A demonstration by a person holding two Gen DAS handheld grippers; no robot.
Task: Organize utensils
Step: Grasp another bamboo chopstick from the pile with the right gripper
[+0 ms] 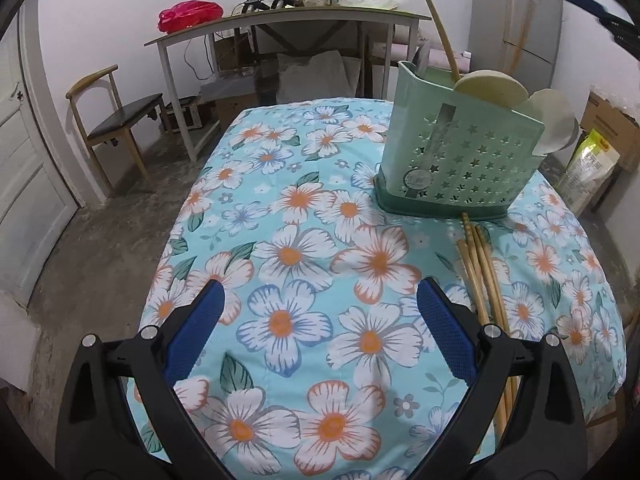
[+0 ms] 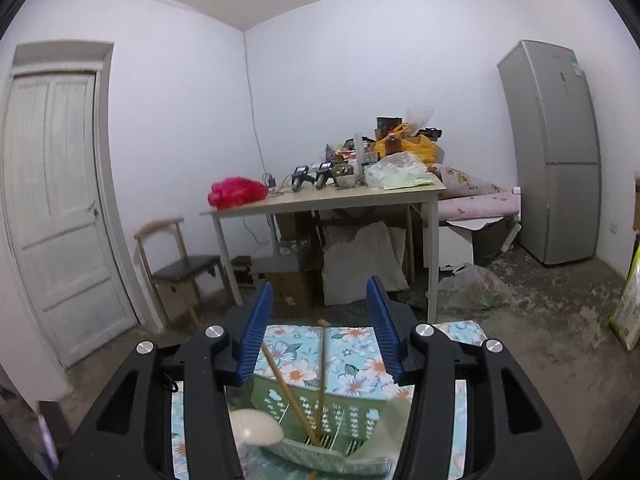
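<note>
- A green holder with star holes stands on a table with a flowery cloth.
- Some things are already in the holder: pale round spoons, a grey handle, and one long chopstick that sticks up and leans.
- More loose chopsticks lie flat on the cloth, right in front of the holder. Their far tips almost touch its base.
- Those sticks lie in a bunch, side by side. Their long way runs from the holder back toward the near edge of the table.
- The left gripper hangs over the cloth and tilts down. Its blue pads are wide apart, and nothing is between them.
- The loose sticks lie just to the right of the left gripper. They pass under its right finger, so this hand is very close to them.
- The right gripper is up above the holder and points out across the room. Its jaws stand apart and they grip nothing.
- Below the right gripper, two chopsticks stand in one slot of the holder. They are free of its pads.
- I think the sticks on the cloth come next, and the left hand looks best placed.
- It would need to slide right and close across the thin sticks, not along them.
</note>
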